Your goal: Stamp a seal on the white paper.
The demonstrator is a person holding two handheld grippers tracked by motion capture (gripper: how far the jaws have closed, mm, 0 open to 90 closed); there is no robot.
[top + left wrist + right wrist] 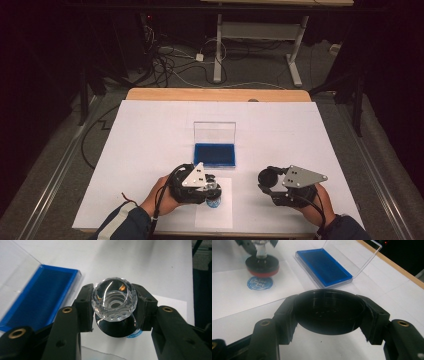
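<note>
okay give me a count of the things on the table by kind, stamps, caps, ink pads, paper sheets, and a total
Stamp: 1, in the left hand-held gripper
Black cap: 1, in the right hand-held gripper
Blue ink pad case: 1, lid open
Paper sheet: 1, with one blue imprint
Total: 4

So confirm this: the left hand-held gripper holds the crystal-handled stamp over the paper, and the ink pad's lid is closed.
Wrong on the lid: the ink pad lies open, its clear lid standing up, as the right gripper view shows. The left hand-held gripper does hold the stamp over the paper.
</note>
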